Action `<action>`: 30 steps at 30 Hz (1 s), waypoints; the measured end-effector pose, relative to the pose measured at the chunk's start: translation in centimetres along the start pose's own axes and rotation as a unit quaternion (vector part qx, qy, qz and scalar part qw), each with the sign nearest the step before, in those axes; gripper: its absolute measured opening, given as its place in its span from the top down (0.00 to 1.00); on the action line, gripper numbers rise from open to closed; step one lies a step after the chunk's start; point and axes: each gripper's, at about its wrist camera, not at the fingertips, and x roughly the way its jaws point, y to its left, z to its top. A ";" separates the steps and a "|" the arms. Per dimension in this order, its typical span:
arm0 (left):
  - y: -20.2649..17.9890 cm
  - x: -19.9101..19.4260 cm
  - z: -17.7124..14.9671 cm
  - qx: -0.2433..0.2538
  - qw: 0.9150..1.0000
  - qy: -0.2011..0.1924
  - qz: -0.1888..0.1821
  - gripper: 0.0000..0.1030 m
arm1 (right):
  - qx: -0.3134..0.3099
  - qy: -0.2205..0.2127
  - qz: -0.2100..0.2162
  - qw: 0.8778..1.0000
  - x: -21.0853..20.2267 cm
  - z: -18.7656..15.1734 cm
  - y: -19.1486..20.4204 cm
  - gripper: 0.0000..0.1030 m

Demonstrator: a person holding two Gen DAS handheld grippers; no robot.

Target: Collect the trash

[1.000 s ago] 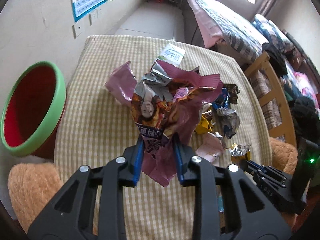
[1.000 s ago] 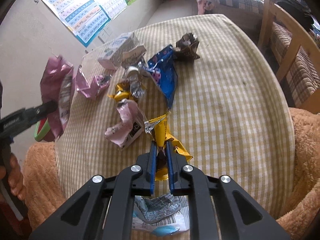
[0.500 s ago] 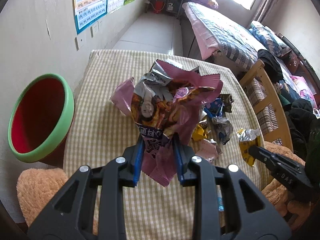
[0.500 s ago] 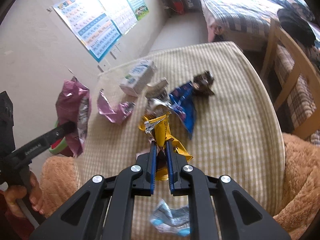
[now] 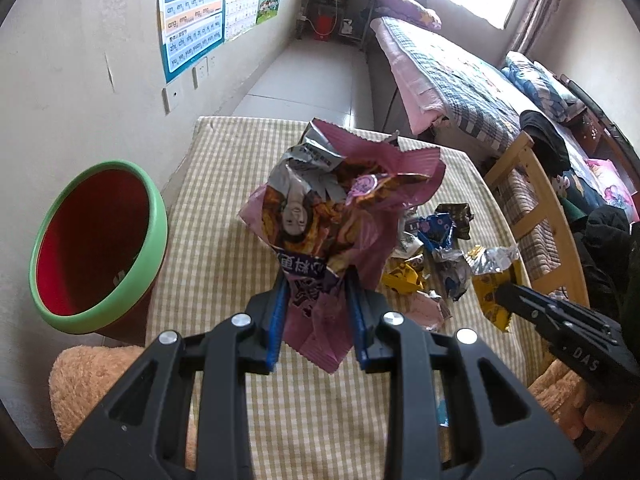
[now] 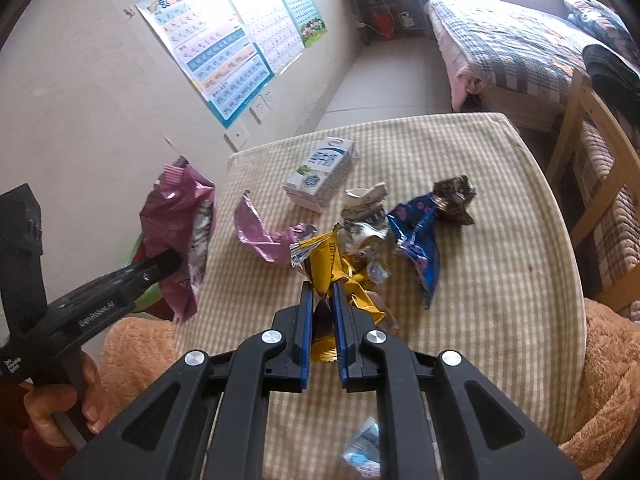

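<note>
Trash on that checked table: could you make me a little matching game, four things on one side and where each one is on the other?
Things:
1. purple snack bag
2. yellow wrapper
3. milk carton
4. green-rimmed bin

Places:
A. lying on the table
B. beside the table, by the wall
C. pinched in the right gripper
D. pinched in the left gripper

Pairs: 1-D, 2-C, 3-A, 4-B

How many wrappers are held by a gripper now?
2: a pink snack bag in the left gripper, and a yellow wrapper in the right gripper.
</note>
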 end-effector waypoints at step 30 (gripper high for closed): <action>7.5 -2.3 -1.0 -0.062 0.997 -0.025 0.033 0.74 | -0.090 0.025 0.043 0.995 2.8 1.4 9.5 0.90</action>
